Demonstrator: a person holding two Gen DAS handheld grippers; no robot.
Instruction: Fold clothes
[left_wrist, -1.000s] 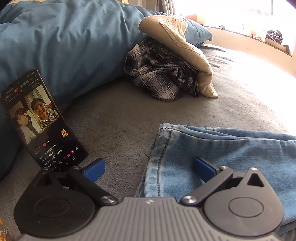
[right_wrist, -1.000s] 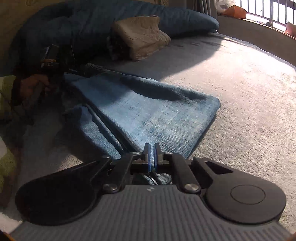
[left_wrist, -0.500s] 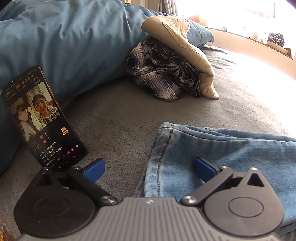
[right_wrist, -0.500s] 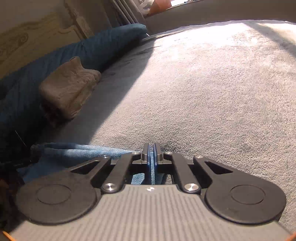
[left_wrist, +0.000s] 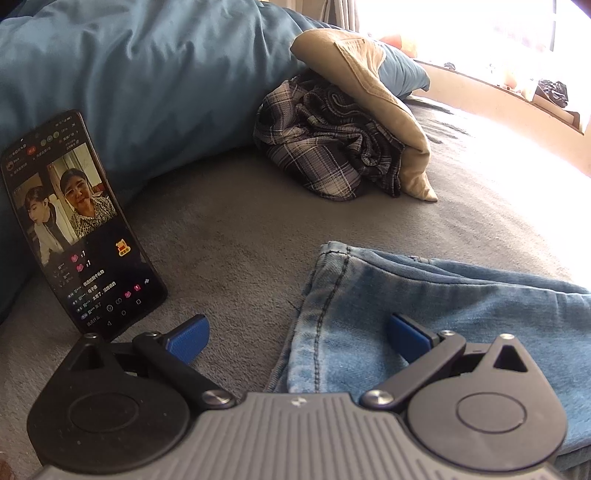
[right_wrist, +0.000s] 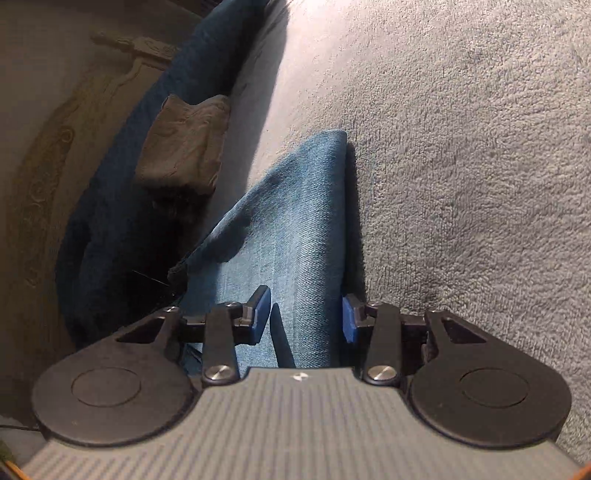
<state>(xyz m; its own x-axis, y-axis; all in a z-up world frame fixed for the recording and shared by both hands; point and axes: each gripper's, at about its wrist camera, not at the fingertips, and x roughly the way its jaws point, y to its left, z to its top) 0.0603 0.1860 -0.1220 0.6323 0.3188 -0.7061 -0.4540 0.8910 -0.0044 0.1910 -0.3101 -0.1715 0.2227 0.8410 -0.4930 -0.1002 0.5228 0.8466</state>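
Left wrist view: left gripper (left_wrist: 297, 338) spread wide, nothing between the blue pads (left_wrist: 188, 338). L pad hangs over bare grey bed cover (left_wrist: 229, 229); R pad sits over the jeans (left_wrist: 461, 306). Jeans = light blue denim, lying flat on the cover; seamed edge w/ dark stitching runs from betw. the fingers up and away, then cloth spreads off to the view's right edge. Phone (left_wrist: 79, 225) stands tilted, leaning back against the blue duvet (left_wrist: 147, 77), screen lit, base on the cover just beside the L finger linkage. Further back, at the duvet's foot: crumpled plaid garment (left_wrist: 328, 147) w/ a beige garment (left_wrist: 373, 99) draped over its top and right side, both touching. Strong window glare over the far side of the bed; detail there washed out.

Right wrist view: right gripper (right_wrist: 304, 317) also released, jaws apart, not clamping. Folded jeans (right_wrist: 295, 225) run betw. the pads and away to a rounded folded end on the cover (right_wrist: 461, 166); cannot tell if the pads touch the cloth. R-hand edge of the denim lies just inside the R pad. Beige garment (right_wrist: 184, 147) sits well apart to the left, against the dark blue duvet (right_wrist: 110, 229). Carved headboard (right_wrist: 48, 155) behind, in shadow.
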